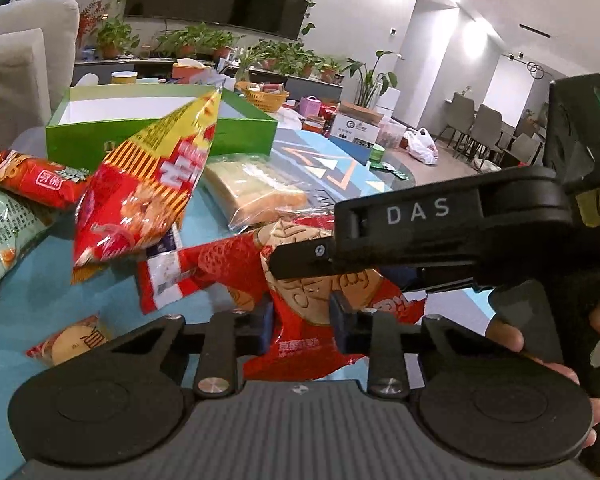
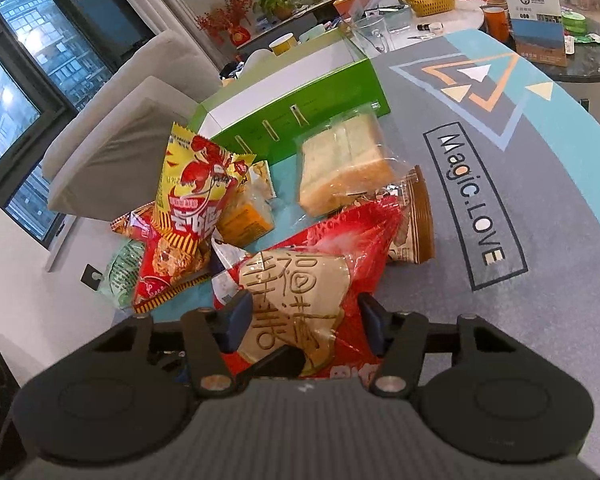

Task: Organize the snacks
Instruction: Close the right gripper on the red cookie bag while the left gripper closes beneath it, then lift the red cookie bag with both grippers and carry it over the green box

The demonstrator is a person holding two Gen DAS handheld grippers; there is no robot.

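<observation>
The desk (image 2: pixel 480 288) has a grey and blue mat. A green box (image 2: pixel 300 108) sits open at the far side. Near it lies a bag of bread (image 2: pixel 344 164). A big red bag (image 2: pixel 300 300) lies closest, and both tools pinch it. The left tool (image 1: pixel 302 324) squeezes one end of it. The right tool (image 2: pixel 304 320) squeezes it around the middle. A yellow and red bag (image 2: pixel 196 200) leans on the pile of snacks to the left.

Bright ceiling light (edges fisheye-bent)
</observation>
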